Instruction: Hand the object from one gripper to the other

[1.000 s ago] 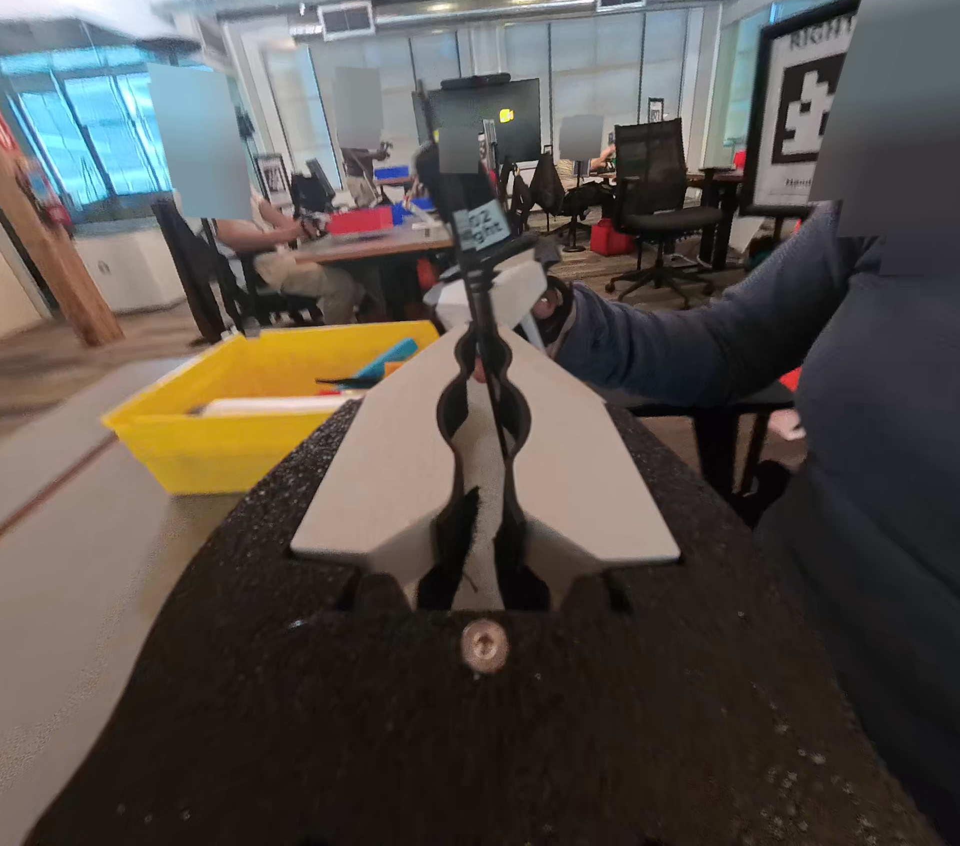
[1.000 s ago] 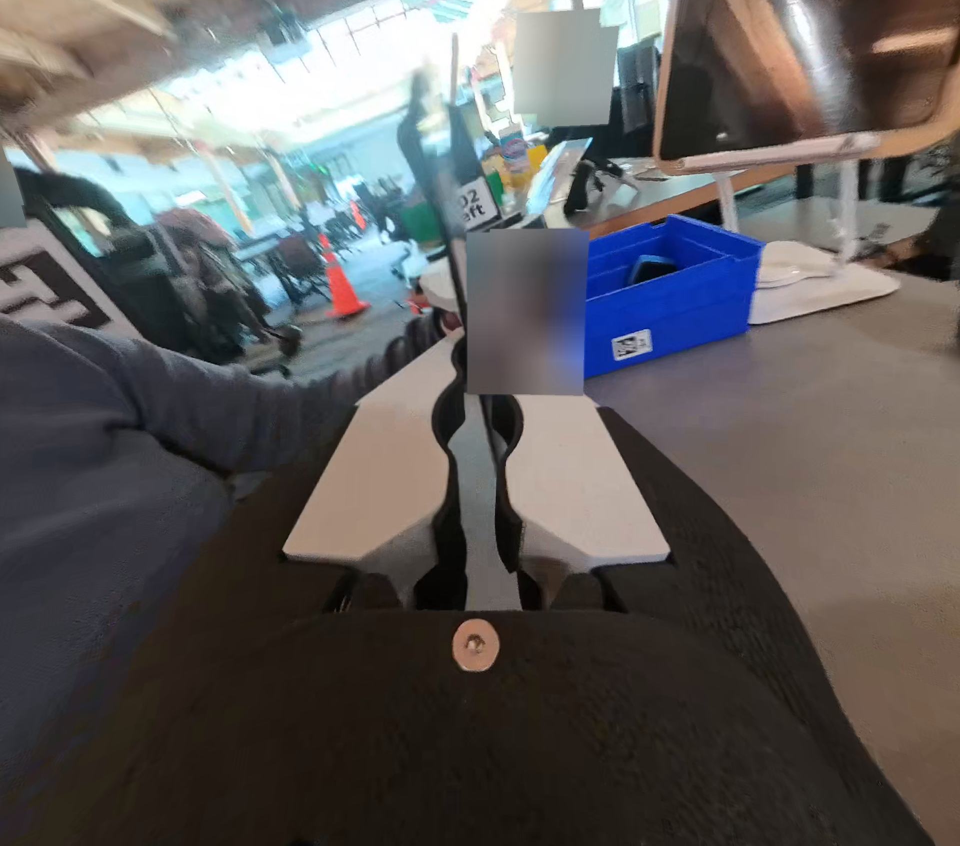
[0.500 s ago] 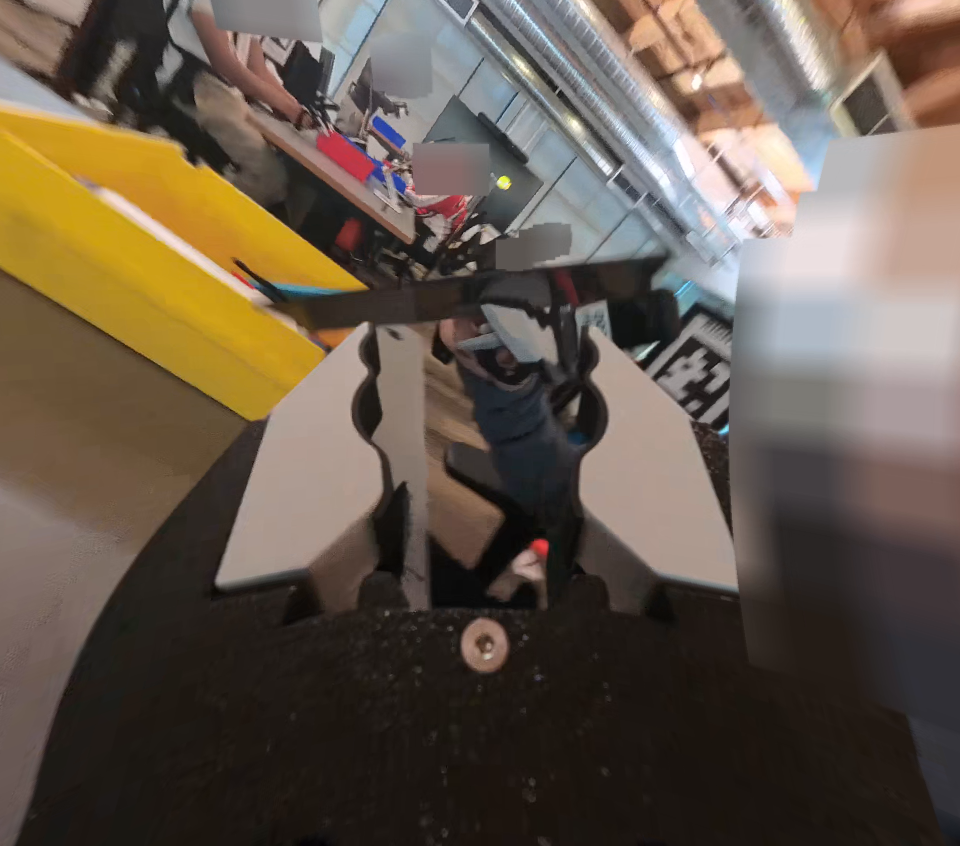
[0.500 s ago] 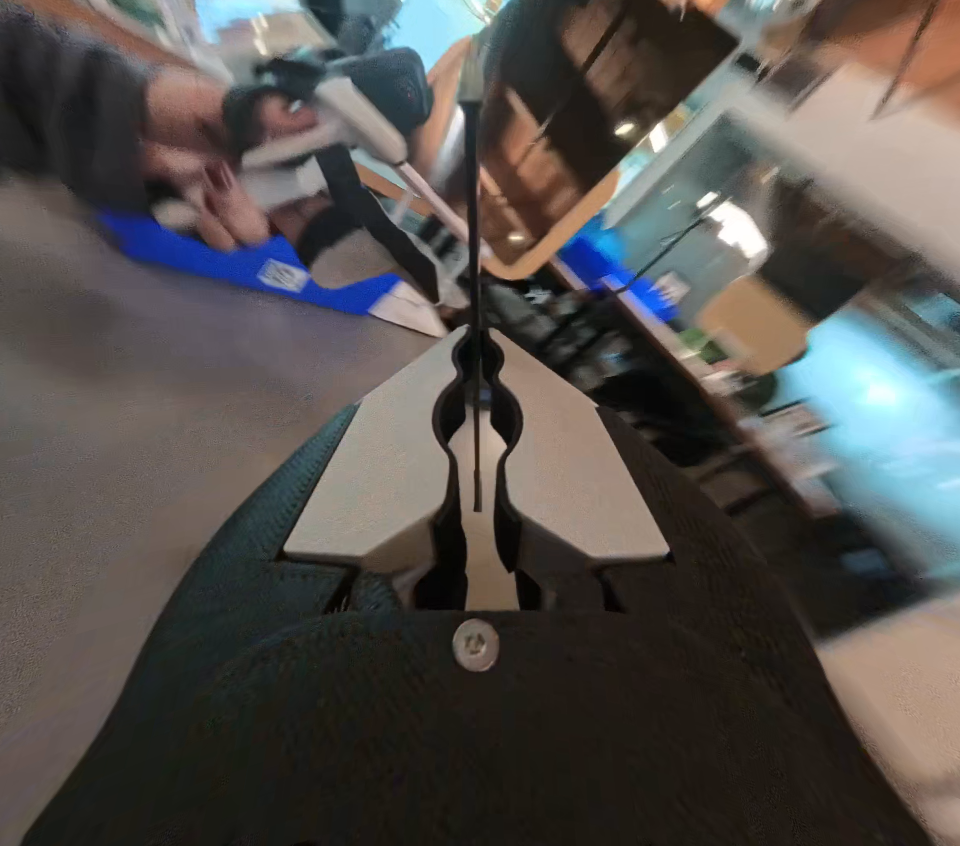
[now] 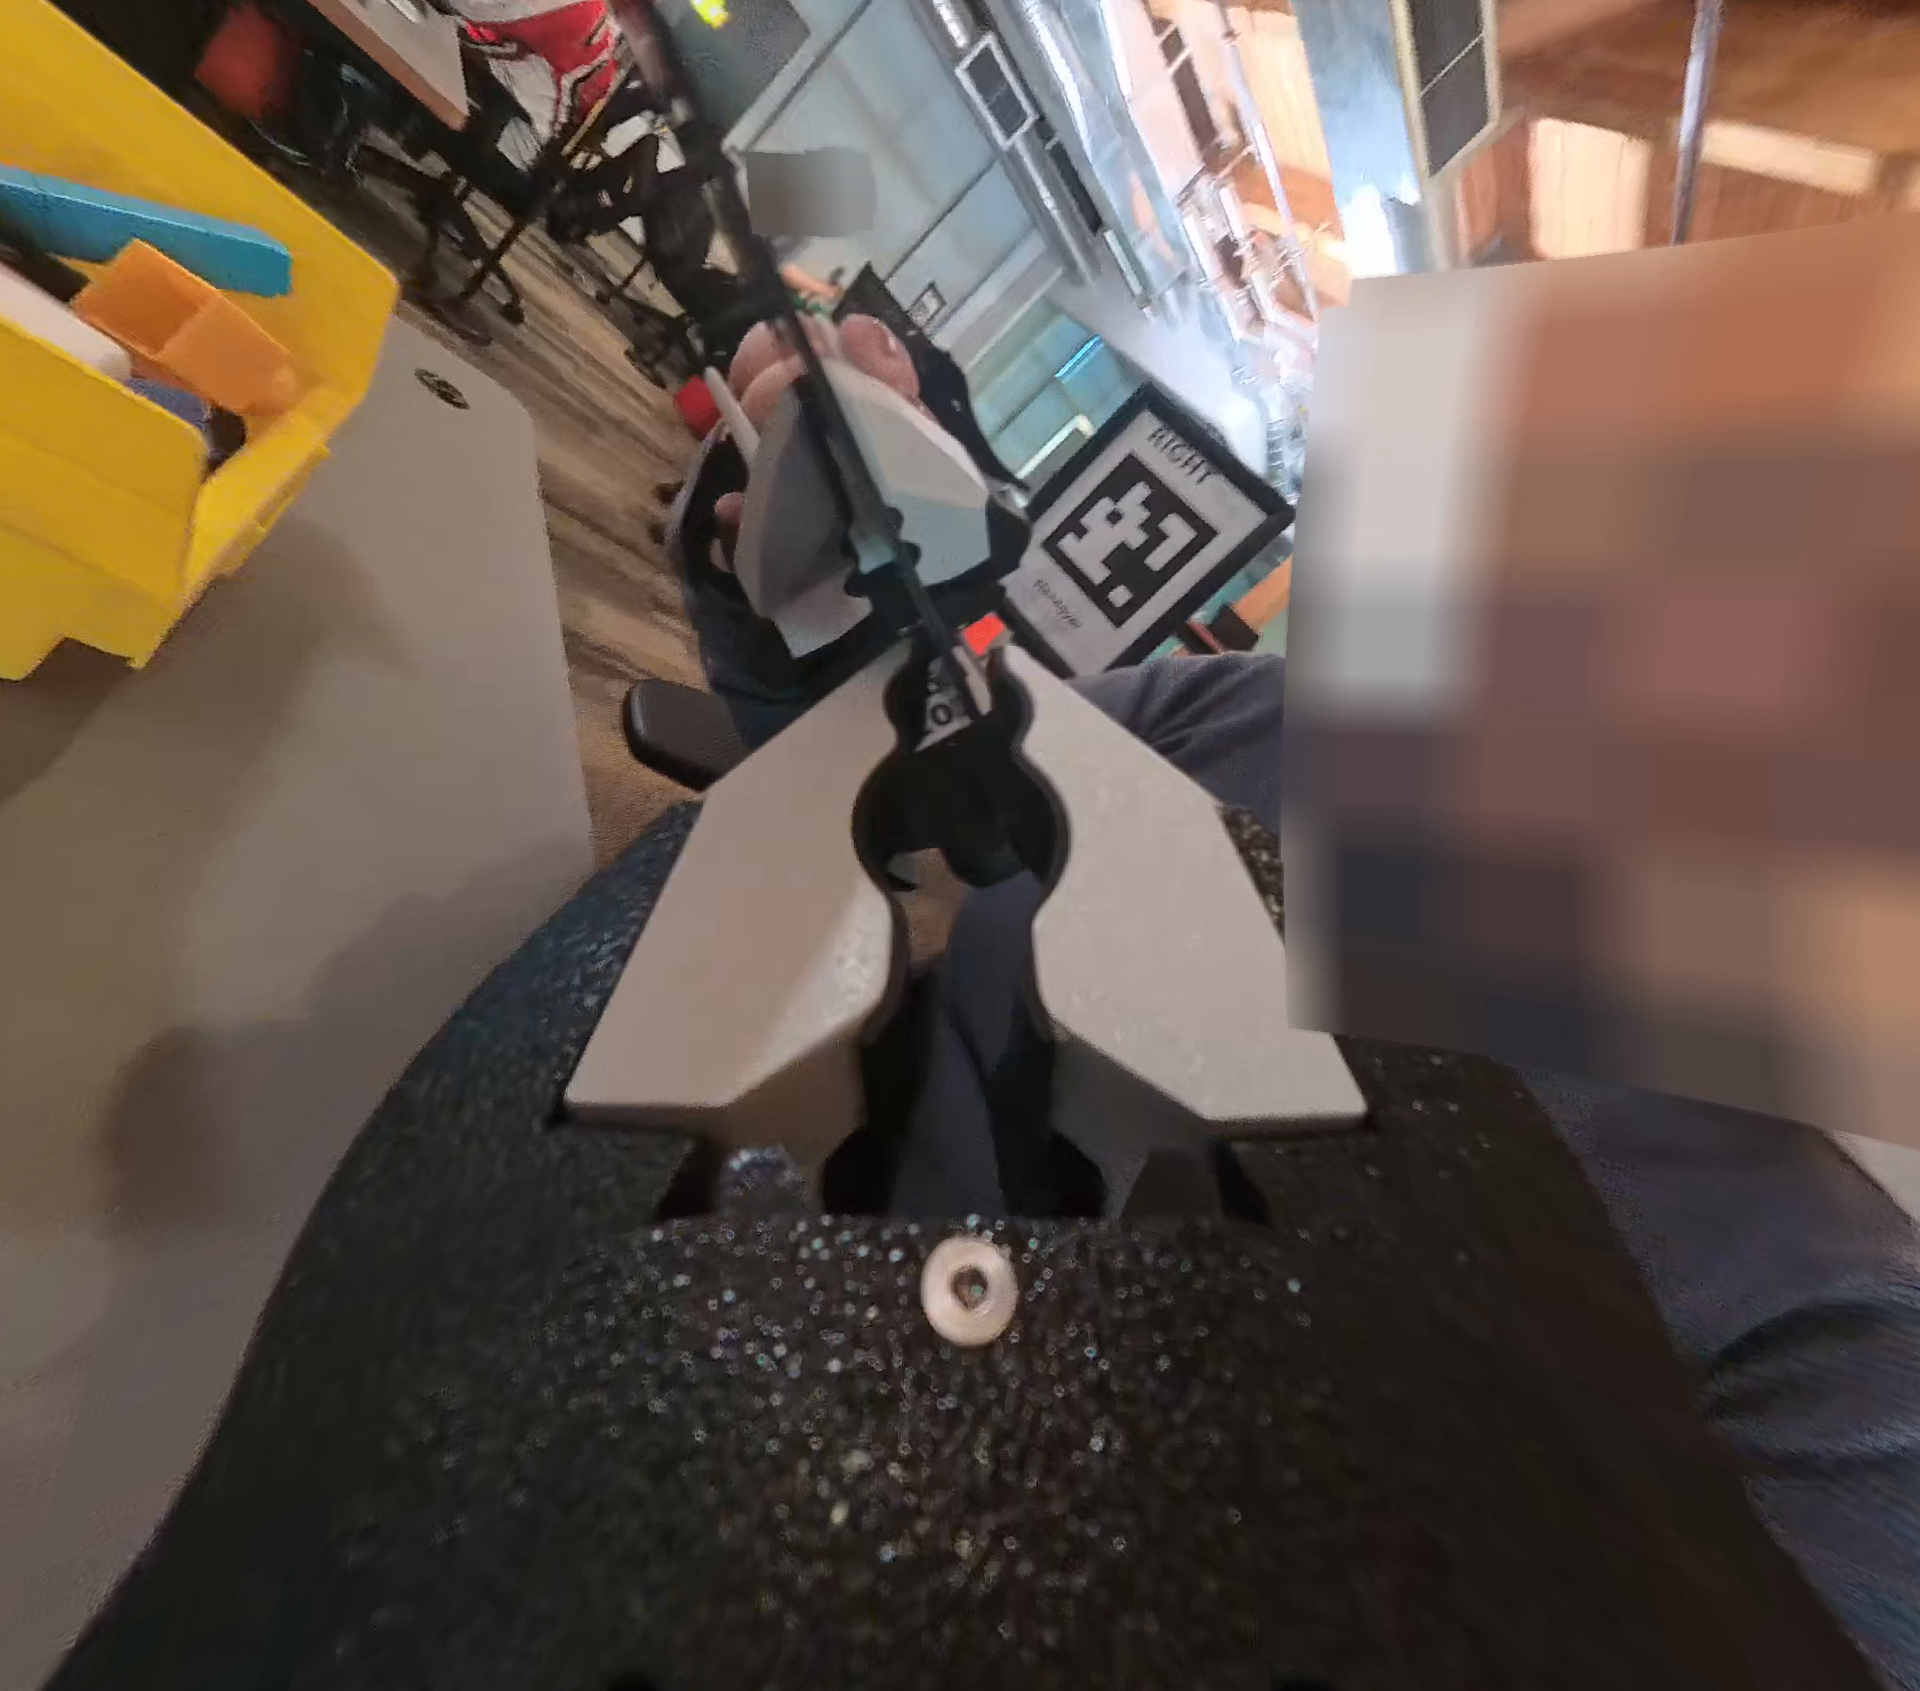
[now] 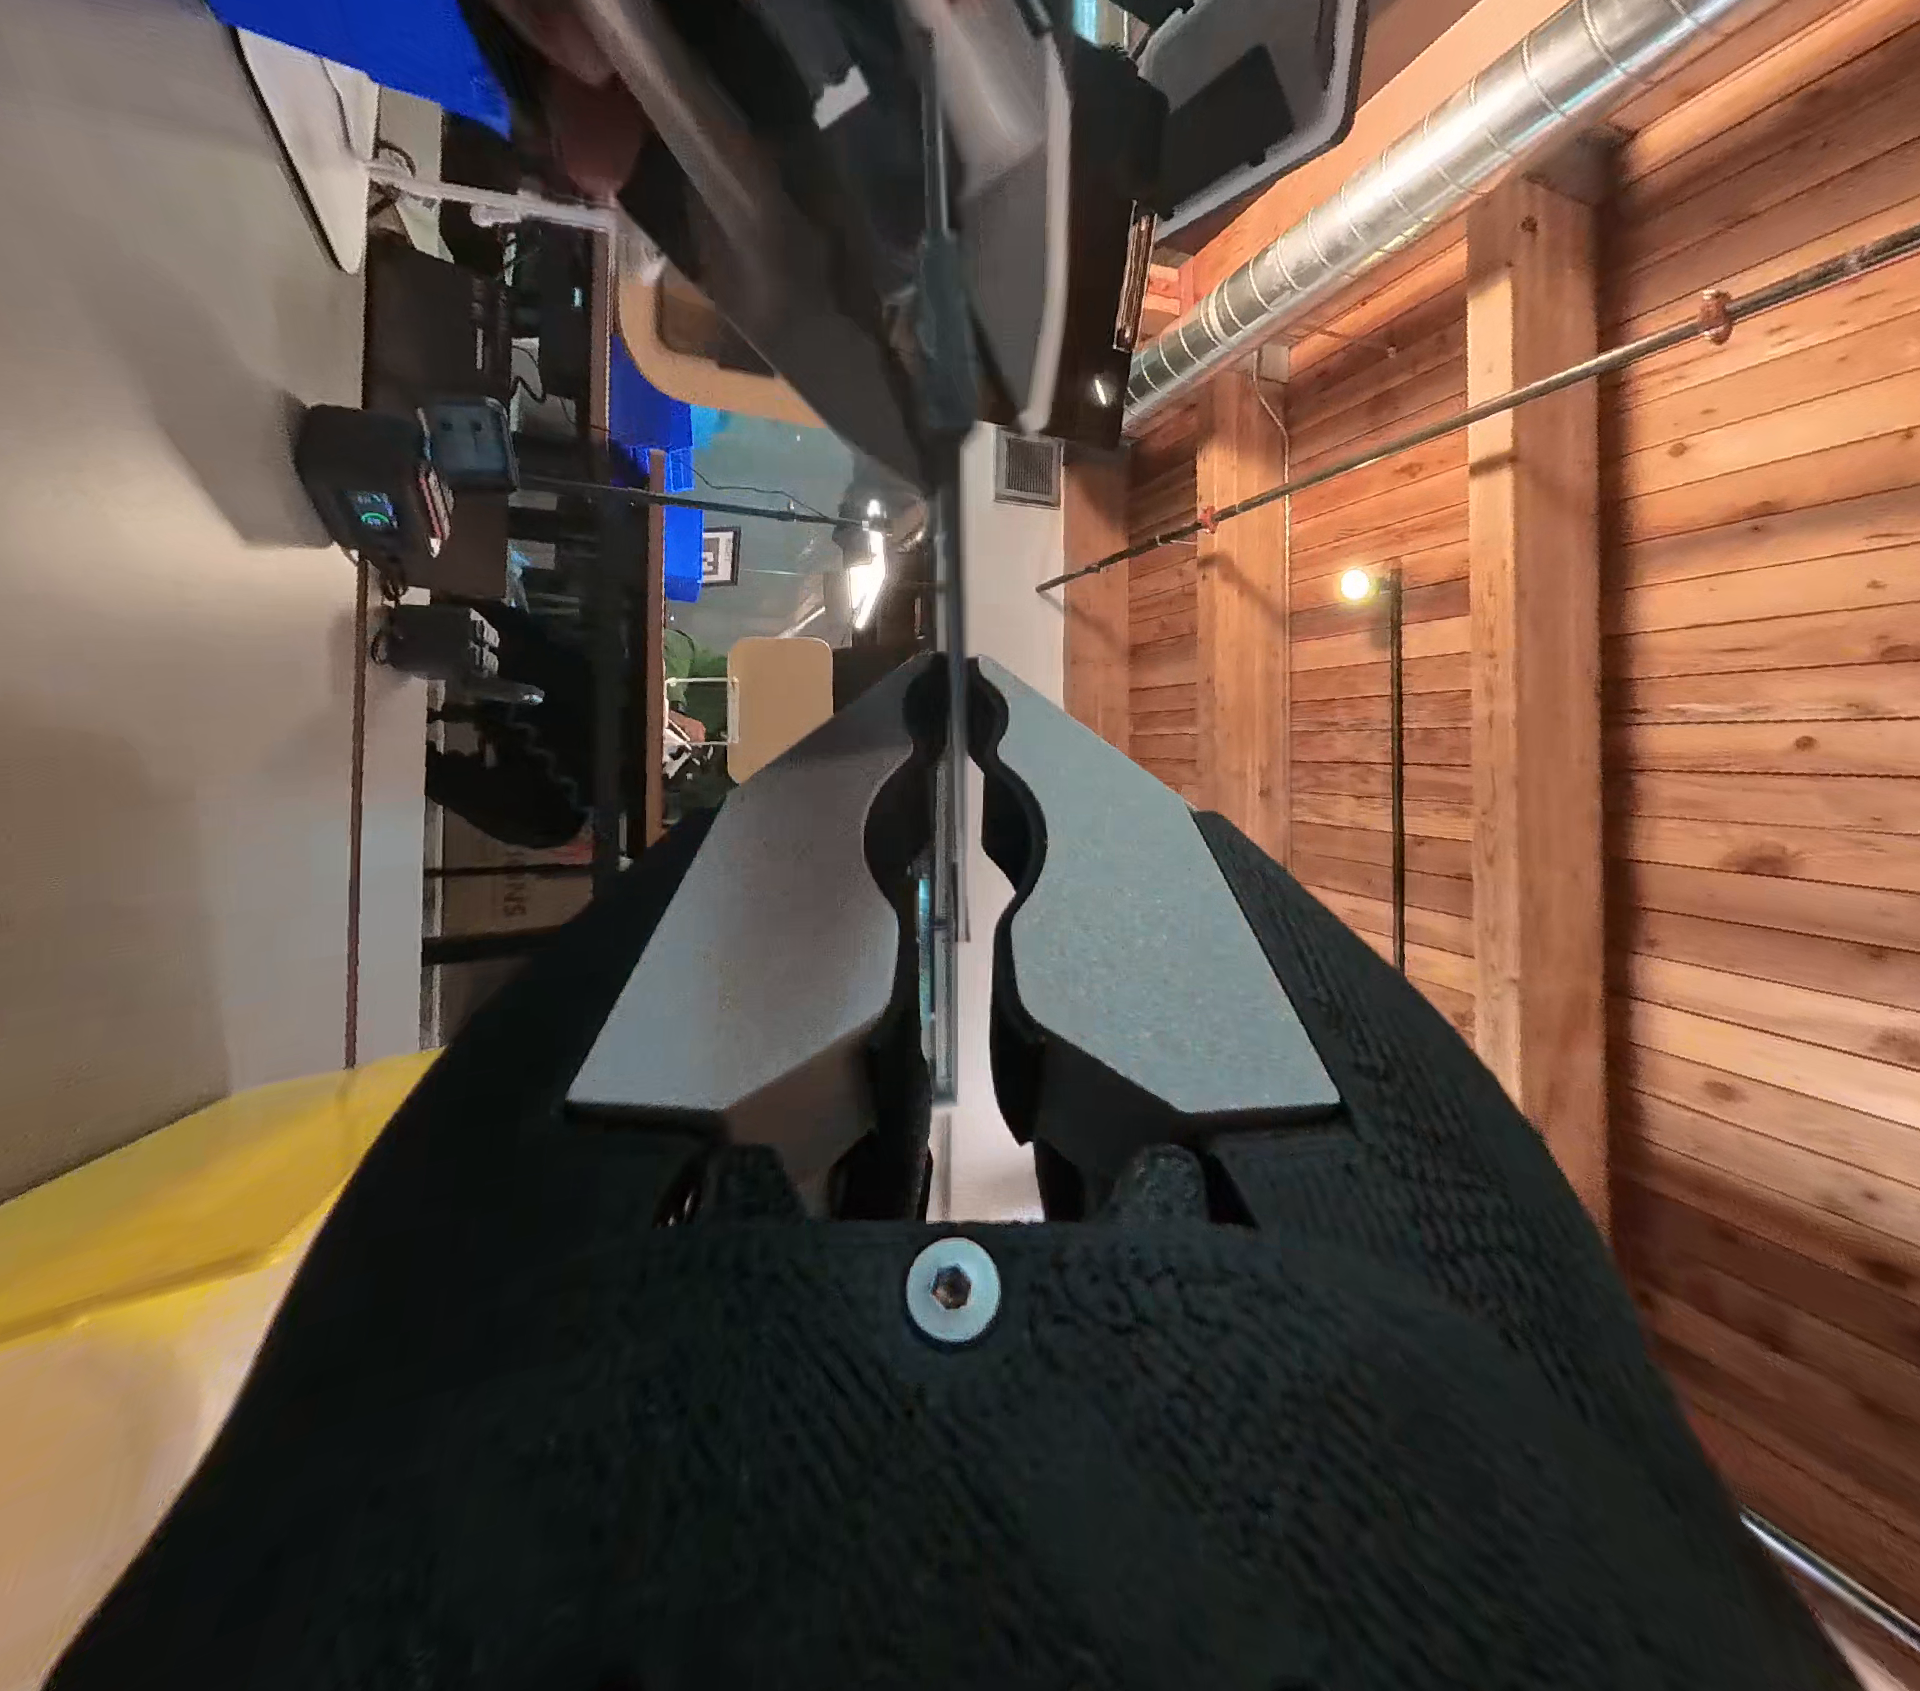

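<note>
Grey fingers [image 6: 1091, 820] of the right gripper [image 6: 956, 685] are pinched onto a thin black strip [image 6: 953, 592] at frame centre. Its far end is clamped by the nearly closed left gripper [image 5: 951, 670], seen at top [image 6: 935, 394]. A yellow bin [image 5: 114, 436] is seen at left.

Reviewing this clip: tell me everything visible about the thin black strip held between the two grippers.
The thin black strip is long, flat and rigid-looking, seen edge-on as a dark line. The right gripper has its jaws shut on it near the tips. One end, bearing a white label, sits between the jaws of the left gripper; whether they clamp it is unclear. It hangs in the air, touching nothing else.
</note>
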A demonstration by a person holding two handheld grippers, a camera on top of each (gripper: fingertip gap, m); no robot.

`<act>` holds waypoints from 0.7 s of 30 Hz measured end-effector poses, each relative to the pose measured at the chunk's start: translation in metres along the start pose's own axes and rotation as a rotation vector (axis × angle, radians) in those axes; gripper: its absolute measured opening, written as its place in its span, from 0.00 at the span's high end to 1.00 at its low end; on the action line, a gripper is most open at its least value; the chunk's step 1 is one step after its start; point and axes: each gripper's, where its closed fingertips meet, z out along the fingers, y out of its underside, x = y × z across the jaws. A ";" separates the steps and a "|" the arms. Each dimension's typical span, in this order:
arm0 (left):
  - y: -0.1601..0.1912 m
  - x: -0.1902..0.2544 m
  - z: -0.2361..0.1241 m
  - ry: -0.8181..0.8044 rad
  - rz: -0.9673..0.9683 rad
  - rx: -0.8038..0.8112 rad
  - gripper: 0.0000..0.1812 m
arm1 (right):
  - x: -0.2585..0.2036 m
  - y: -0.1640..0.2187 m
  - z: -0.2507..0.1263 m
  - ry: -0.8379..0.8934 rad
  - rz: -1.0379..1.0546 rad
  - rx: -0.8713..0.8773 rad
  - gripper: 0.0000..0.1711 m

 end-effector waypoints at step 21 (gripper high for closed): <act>0.015 -0.053 -0.094 -1.104 1.064 -0.840 1.00 | -0.010 -0.007 -0.039 -0.780 1.435 0.284 0.76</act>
